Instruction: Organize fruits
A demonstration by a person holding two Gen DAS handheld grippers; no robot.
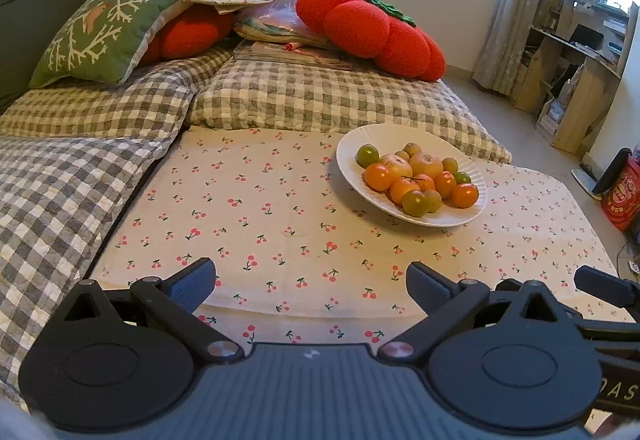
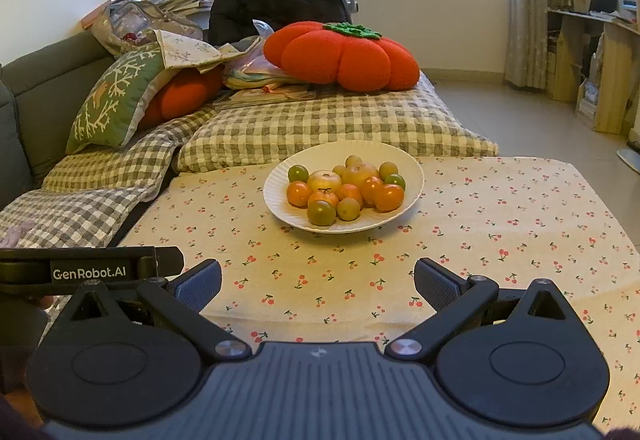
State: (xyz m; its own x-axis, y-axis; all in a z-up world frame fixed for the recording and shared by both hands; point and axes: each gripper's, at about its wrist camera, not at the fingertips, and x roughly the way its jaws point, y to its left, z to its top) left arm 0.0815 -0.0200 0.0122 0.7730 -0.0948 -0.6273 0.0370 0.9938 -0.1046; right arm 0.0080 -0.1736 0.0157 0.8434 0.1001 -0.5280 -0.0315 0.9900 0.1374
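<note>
While both grippers, left (image 1: pixel 311 282) and right (image 2: pixel 318 282), hover level over the cloth (image 2: pixel 500 224) with jaws apart and empty, one plate (image 2: pixel 410 168) ahead holds the fruit (image 2: pixel 346 190): two apples, roughly eleven small citrus, green and orange.

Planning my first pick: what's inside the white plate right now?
The white plate holds a pile of small orange and green fruits with two larger pale ones on top. Anything beneath the pile is hidden.

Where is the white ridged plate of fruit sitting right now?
The white ridged plate sits on the cherry-print cloth, ahead of both open grippers: centred in the right wrist view, right of centre in the left wrist view, just before the grey checked cushion.
</note>
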